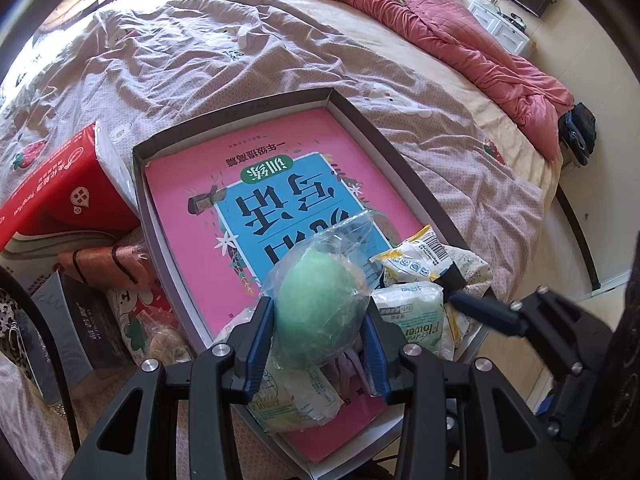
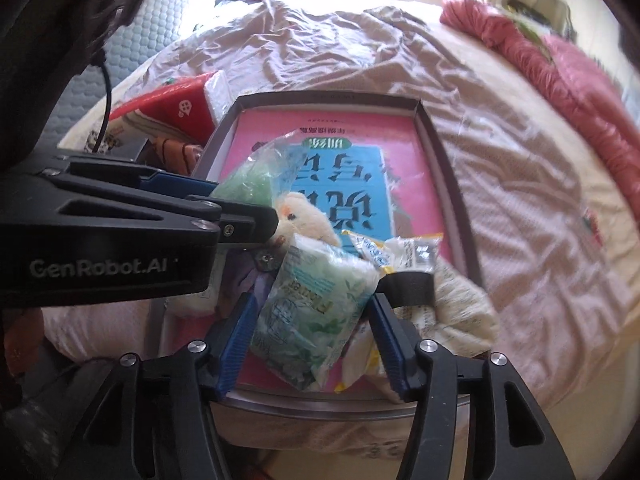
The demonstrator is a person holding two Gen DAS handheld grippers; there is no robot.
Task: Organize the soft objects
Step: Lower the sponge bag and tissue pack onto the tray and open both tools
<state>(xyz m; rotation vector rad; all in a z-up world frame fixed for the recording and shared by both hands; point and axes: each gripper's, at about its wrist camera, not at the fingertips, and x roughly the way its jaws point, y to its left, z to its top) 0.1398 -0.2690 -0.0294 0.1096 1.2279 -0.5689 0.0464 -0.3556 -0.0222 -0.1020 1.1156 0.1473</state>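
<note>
Left gripper (image 1: 318, 344) is clamped on a bagged green sponge (image 1: 320, 304), held above the near end of the grey tray (image 1: 360, 112) on the bed (image 1: 200, 60). Right gripper (image 2: 312, 340) stands wide around a tissue pack (image 2: 316, 308), pads clear of it. A pink book (image 1: 208, 184) lines the tray; a red box (image 1: 60, 184) crowds its left wall. Only the right wrist view shows a plush toy (image 2: 304, 216). The tray's far half is open.
</note>
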